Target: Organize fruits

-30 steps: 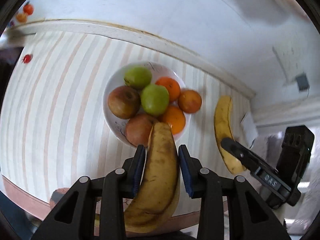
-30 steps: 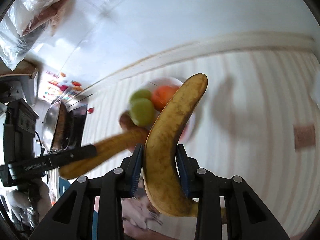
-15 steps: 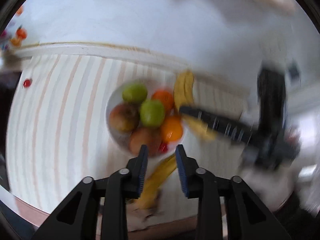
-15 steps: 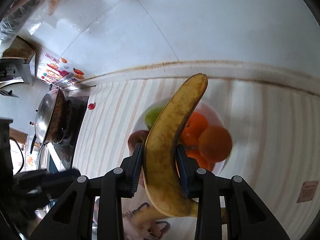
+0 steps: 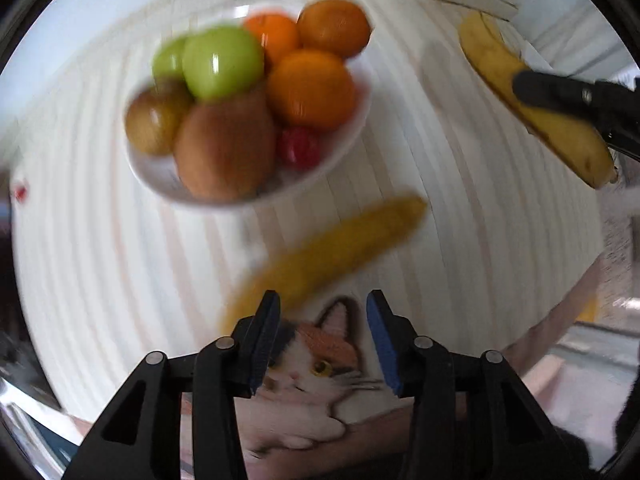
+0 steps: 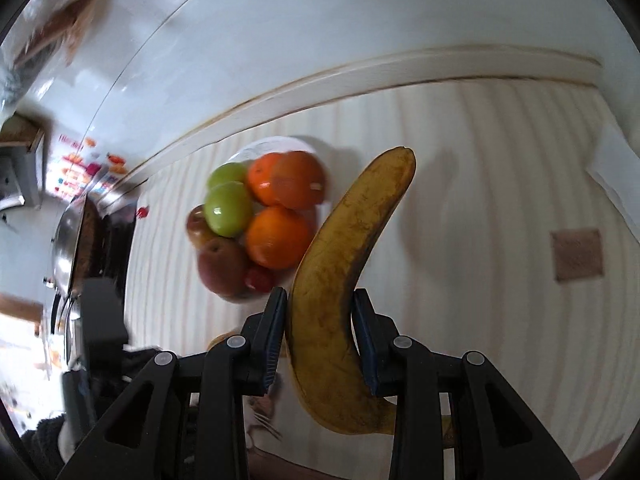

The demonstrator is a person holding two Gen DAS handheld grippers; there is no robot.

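Left gripper [image 5: 322,312]: jaws spread, empty, above a banana [image 5: 336,248] lying on the striped worktop [image 5: 100,260]. Right gripper [image 6: 320,324]: jaws pinching a spotted banana [image 6: 340,280] beside the fruit bowl [image 6: 260,152]

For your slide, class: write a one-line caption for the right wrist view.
Right gripper shut on a spotted banana, held beside a white bowl of apples and oranges on a striped table.

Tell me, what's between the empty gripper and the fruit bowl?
In the left wrist view, a yellow banana lies on the striped table between the open left gripper and the white bowl.
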